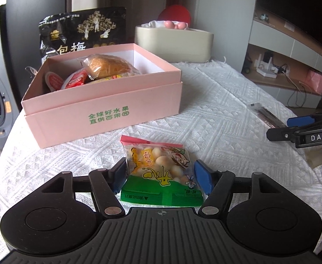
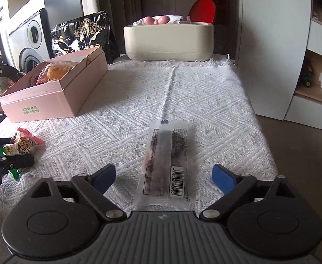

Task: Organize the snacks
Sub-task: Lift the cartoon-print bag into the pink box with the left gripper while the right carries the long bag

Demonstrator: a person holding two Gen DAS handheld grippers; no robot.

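Both my claws straddle loose snacks in front of the pink box (image 1: pixel 108 101): my left gripper (image 1: pixel 161 176) brackets a biscuit packet (image 1: pixel 158 167), its pads at the edges but not visibly pinching; my right gripper (image 2: pixel 164 177) stands spread around a long wrapped bar (image 2: pixel 167 160). This looks like the pick-up step; next I must squeeze, lift and drop each packet into the box, which already holds several.
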